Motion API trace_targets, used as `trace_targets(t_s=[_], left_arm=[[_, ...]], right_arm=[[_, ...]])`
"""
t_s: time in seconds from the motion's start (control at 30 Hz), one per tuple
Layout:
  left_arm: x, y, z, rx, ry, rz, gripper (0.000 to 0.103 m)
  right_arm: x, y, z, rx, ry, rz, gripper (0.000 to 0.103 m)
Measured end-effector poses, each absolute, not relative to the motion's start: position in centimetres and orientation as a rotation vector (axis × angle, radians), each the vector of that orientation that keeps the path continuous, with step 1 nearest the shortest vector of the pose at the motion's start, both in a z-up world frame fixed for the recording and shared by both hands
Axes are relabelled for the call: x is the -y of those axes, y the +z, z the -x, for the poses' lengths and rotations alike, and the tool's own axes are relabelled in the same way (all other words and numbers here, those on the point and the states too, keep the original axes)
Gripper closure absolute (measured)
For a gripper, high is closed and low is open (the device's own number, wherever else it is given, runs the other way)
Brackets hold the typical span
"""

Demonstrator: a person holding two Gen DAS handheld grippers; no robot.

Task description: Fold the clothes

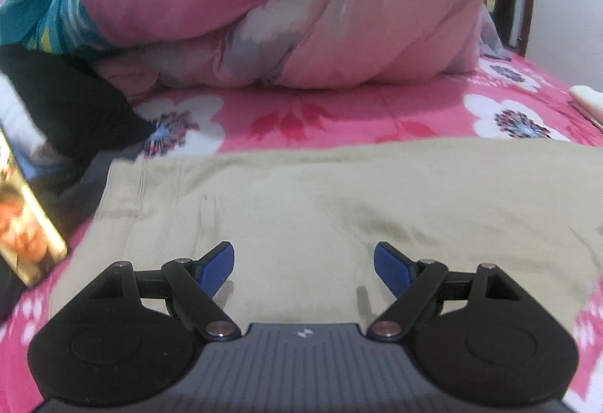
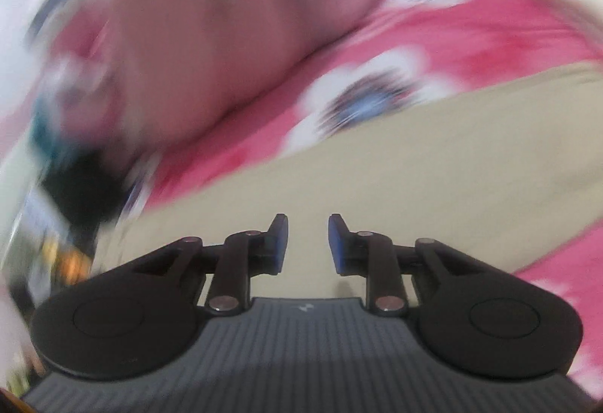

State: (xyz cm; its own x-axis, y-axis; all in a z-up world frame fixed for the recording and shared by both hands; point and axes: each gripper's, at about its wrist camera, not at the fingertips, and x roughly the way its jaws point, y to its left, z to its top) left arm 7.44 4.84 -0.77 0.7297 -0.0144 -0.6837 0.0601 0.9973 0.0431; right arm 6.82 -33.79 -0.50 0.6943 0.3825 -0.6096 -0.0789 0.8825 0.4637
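Note:
A beige garment (image 1: 339, 194) lies spread flat on the pink flowered bed sheet (image 1: 339, 119). My left gripper (image 1: 303, 254) hovers over its near part with the blue pads wide apart and nothing between them. The right wrist view is heavily blurred; there the beige garment (image 2: 433, 168) fills the lower right. My right gripper (image 2: 308, 236) stands over it, its blue pads a small gap apart with only the cloth below showing through, so it is open and holds nothing.
A bulky pink quilt (image 1: 301, 6) is heaped at the back of the bed. A dark garment (image 1: 75, 104) and a teal cloth (image 1: 45, 13) lie at the left, with a phone (image 1: 26, 224) propped beside them. A pale folded item (image 1: 588, 100) sits at the right edge.

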Motion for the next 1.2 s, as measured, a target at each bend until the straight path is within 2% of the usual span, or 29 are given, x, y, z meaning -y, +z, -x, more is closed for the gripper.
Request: trace_targets(t_s=[0.13,0.27,0.37,0.47,0.6,0.73,0.83,0.97,1.1,1.13,1.17,1.2], left_arm=[[-5.5,-0.9,-4.5,-0.781,-0.032,-0.022,0.02],[-7.5,-0.6,-2.2,-0.79,-0.012,0.058,0.02],[-9.5,-0.3,-1.2,-0.781,0.006,0.124,0.02],[-11.8,-0.4,-0.9,-0.768,0.039,0.22,0.021],[-15.2,-0.6,-0.8,-0.748,0.069,0.403,0.021],[-17.4,-1.0,-1.0,-0.733,0.099,0.494,0.021],[-18.4,-1.5,-1.6,-0.729,0.114,0.535,0.021],[-18.9,-2.2,-2.8,-0.737,0.124,0.556,0.029],[-18.6,-2.8,-3.5,-0.738,0.158,0.531,0.04],[-18.6,-2.9,-3.6,-0.737,0.165,0.524,0.042],[-18.6,-3.0,-3.7,-0.738,0.172,0.519,0.043],[-18.6,-3.0,-3.8,-0.738,0.178,0.513,0.044]], right_arm=[[26.6,-3.6,-6.1,-0.757,0.362,-0.211,0.08],[28.1,-6.9,-4.4,-0.776,0.33,-0.268,0.08],[30.8,-6.4,-2.1,-0.766,0.258,-0.356,0.079],[30.9,-5.3,-0.1,-0.742,0.154,-0.264,0.076],[27.5,-3.0,1.4,-0.643,0.276,-0.175,0.073],[20.6,-1.5,3.0,-0.518,0.471,0.073,0.056],[15.5,-1.8,3.7,-0.471,0.596,0.255,0.054],[11.1,-3.7,3.8,-0.453,0.623,0.501,0.054],[9.5,-5.4,3.0,-0.464,0.58,0.647,0.061],[9.4,-5.7,2.8,-0.475,0.576,0.663,0.074],[9.3,-6.0,2.5,-0.487,0.573,0.679,0.093],[9.3,-6.3,2.5,-0.487,0.561,0.696,0.101]])
